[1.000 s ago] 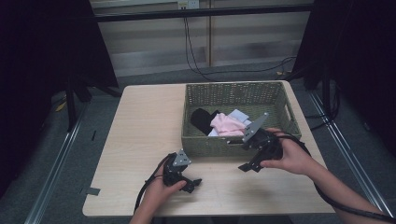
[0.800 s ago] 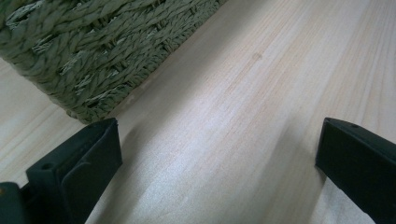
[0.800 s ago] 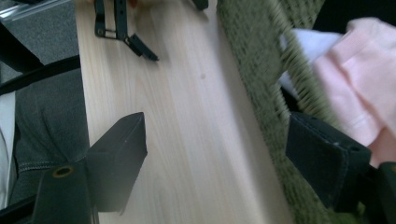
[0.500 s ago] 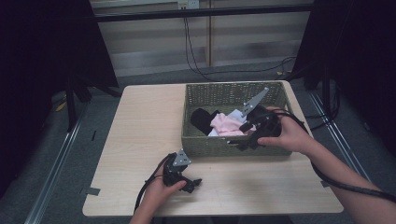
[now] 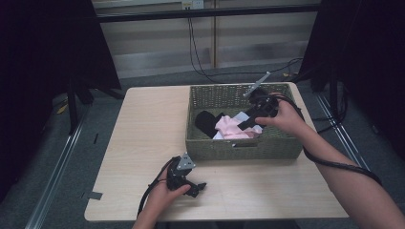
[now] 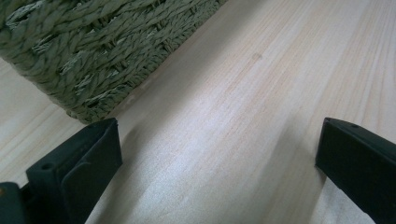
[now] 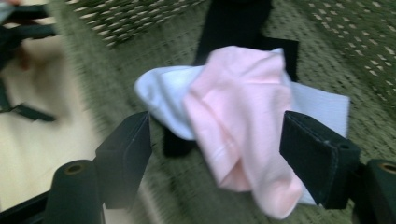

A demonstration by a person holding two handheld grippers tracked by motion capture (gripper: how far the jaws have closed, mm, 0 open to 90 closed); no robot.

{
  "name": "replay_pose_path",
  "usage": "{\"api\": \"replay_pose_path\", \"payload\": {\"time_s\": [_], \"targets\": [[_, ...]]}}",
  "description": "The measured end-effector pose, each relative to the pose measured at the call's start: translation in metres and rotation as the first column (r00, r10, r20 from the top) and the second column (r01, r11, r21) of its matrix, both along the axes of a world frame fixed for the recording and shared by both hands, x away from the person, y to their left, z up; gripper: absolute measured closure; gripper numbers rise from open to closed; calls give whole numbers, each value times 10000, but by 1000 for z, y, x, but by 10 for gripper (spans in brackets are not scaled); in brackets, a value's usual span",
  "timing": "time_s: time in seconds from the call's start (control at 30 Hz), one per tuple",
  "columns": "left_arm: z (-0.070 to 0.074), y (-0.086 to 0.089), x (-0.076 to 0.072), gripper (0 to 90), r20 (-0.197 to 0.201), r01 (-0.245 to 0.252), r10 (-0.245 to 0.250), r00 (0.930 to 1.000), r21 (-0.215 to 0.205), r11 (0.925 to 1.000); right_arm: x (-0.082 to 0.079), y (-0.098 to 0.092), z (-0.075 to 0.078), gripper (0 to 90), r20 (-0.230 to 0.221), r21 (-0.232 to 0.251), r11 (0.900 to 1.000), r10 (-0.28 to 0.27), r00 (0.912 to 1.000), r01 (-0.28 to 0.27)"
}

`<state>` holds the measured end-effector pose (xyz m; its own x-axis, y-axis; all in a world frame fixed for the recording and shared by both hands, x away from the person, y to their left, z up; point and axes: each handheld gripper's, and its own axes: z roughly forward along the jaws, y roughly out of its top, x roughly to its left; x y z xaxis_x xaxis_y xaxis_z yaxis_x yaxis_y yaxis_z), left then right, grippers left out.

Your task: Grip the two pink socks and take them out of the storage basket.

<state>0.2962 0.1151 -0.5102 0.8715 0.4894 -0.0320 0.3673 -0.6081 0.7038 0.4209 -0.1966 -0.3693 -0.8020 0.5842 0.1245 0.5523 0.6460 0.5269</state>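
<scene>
Near the front edge of the wooden table (image 5: 143, 138), on the left, the left gripper (image 5: 195, 188) lies low on the bare top in the person's left hand (image 5: 162, 196), its nose turned to the right along the table. Its jaws are spread wide and hold nothing; the left gripper view has plain wood between them, with a corner of the woven green basket (image 5: 243, 149) just beyond the left jaw, close but not touching. The forearm comes in from the bottom edge and the wrist stays down near the table. Further right, the basket sits on the right half of the table and holds a black cloth (image 5: 206, 122), a white cloth (image 7: 161, 95) and a pink cloth (image 7: 243, 116), the pink one lying on top of the white. Over the basket's right part hangs the right gripper (image 5: 249, 122), tilted down and leftward toward the cloths. Its jaws are unclenched; they have just been closing a little, and the right gripper view frames the pink cloth between them, with neither pad pressing on it. The right hand (image 5: 286, 117) wraps the gripper from the right, the forearm slanting in from the lower right corner with the cable trailing along it.
</scene>
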Motion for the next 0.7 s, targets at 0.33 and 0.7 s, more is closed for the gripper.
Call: {"api": "replay_pose_path", "payload": {"time_s": [0.33, 0.7], "targets": [[0, 0, 0, 0, -1, -5, 5, 10000, 17, 10000, 26, 5, -37, 444, -227, -495, 9970, -612, 9979, 600], [0, 0, 0, 0, 6, -9, 9, 10000, 19, 10000, 36, 10, -56, 862, -575, -1087, 9901, -951, 9938, 885]]}}
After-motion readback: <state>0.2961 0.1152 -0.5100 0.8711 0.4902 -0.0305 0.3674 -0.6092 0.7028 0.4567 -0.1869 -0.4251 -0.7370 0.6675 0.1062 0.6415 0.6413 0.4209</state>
